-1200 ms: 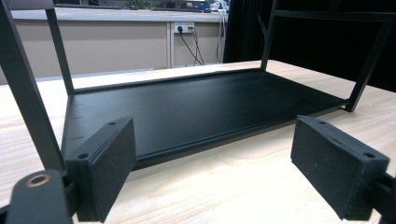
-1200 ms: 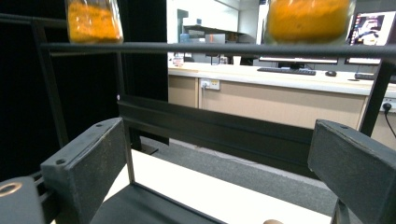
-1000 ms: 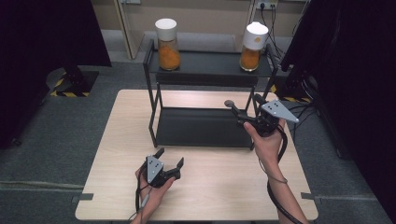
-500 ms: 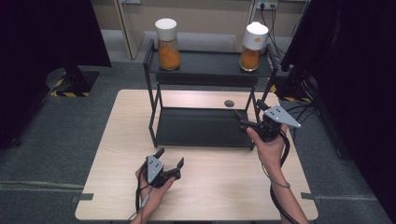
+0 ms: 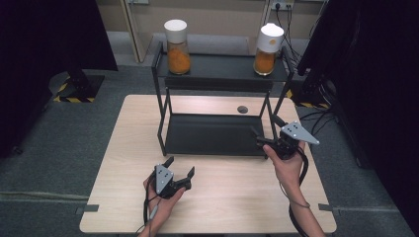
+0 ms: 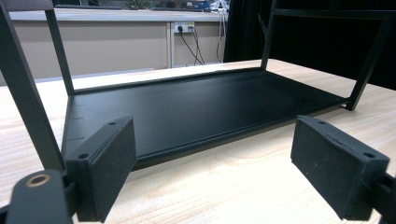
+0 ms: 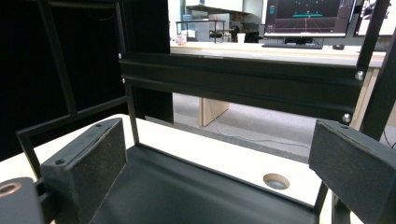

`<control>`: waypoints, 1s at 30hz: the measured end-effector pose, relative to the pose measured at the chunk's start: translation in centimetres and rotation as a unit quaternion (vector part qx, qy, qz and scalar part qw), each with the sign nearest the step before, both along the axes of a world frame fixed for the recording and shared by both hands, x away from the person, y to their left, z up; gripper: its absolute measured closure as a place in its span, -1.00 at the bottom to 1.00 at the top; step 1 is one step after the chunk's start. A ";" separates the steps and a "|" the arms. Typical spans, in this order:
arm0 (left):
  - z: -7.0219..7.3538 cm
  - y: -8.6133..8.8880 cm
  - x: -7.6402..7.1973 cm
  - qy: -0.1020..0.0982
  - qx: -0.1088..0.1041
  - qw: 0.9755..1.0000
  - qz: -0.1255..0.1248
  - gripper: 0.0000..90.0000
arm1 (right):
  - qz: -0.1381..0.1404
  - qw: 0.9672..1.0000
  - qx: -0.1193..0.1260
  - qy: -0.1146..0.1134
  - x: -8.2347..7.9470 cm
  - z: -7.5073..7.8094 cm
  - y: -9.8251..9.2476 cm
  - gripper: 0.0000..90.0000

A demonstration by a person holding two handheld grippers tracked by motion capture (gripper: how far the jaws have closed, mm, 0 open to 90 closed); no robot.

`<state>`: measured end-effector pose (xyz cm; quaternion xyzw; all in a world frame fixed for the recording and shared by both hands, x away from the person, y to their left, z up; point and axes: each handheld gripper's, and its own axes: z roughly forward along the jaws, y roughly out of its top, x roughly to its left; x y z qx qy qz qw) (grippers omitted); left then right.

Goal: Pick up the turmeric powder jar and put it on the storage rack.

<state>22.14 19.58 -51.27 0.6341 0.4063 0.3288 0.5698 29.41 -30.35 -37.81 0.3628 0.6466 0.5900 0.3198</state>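
Both jaws stand wide and hold nothing: the right gripper is at the right front corner of the black rack, the left gripper near its front edge.

The right gripper has dropped lower and drawn back toward the rack's front right corner.

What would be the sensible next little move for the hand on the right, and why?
Probably lifting the right gripper toward the right jar on the rack's top shelf. Its fingers are open with nothing between them, it sits low by the rack's bottom shelf, and both orange-filled jars stand above. The left gripper rests open over the table.
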 end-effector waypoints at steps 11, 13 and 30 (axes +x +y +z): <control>0.0 0.0 0.0 0.000 -0.001 1.000 0.001 -0.69 | 0.005 1.000 0.005 0.013 -0.7 -1.6 -0.2 -0.90; 0.0 0.0 0.0 -0.001 -0.001 1.000 0.001 -0.69 | 0.004 1.000 0.005 0.018 -0.9 -2.0 -0.3 -0.90; 0.0 0.0 0.0 0.000 -0.001 1.000 0.001 -0.69 | 0.003 0.999 0.006 0.031 -1.7 -3.5 -0.7 -0.90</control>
